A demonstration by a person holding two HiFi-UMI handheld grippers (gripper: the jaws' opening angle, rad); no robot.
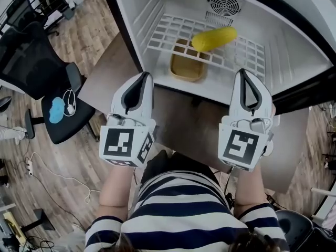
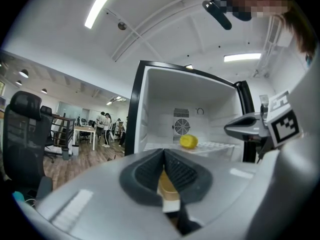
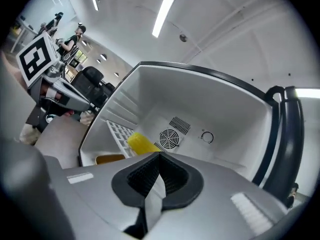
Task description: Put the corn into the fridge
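The yellow corn [image 1: 214, 38] lies on the white wire shelf [image 1: 157, 35] inside the open fridge [image 1: 294, 46], free of both grippers. It shows small and far in the left gripper view [image 2: 188, 142] and beside the rear fan in the right gripper view [image 3: 141, 144]. My left gripper [image 1: 144, 77] and right gripper [image 1: 242, 73] hover side by side in front of the fridge opening, both pointing into it. Both are shut with nothing between their jaws. A person in a striped shirt [image 1: 184, 209] holds them.
A yellow-brown tub [image 1: 188, 66] sits under the shelf at the fridge front. The fridge stands on a brown tabletop [image 1: 178, 119]. A black office chair [image 1: 47, 72] with a blue item [image 1: 56, 109] on its seat is to the left. Several people stand far off [image 2: 105, 129].
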